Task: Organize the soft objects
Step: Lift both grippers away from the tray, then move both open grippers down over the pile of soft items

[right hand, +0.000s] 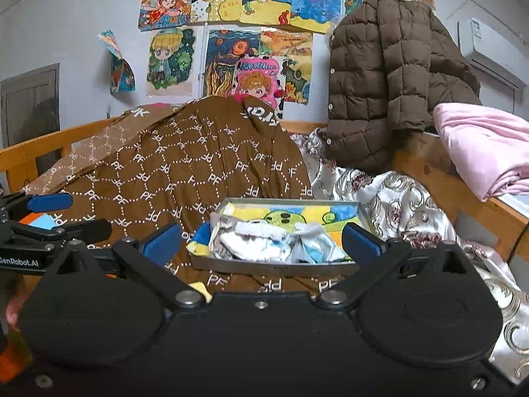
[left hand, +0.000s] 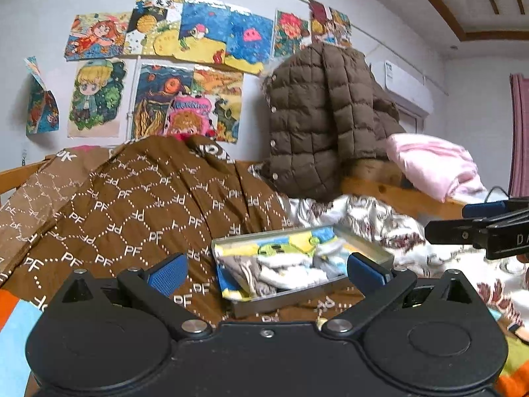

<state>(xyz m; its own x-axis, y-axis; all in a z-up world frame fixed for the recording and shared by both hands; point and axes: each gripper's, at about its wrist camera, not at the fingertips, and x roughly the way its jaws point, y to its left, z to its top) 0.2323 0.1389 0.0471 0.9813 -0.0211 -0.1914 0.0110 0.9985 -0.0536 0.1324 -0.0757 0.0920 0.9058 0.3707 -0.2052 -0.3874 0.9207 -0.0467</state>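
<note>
Between both claws, ahead of their wide-spread, empty fingers, sits the metal tray of small crumpled socks on the brown quilt. They look light and limp, so I would pinch a bunched fold. Left gripper glimpses the right gripper; only the right view shows a door.

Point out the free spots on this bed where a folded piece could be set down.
Free: the brown quilt left of the tray, and the floral sheet between tray and bed rail. Crowded: the tray, full of small cloths; the rail, topped by the jacket and pink blanket.
</note>
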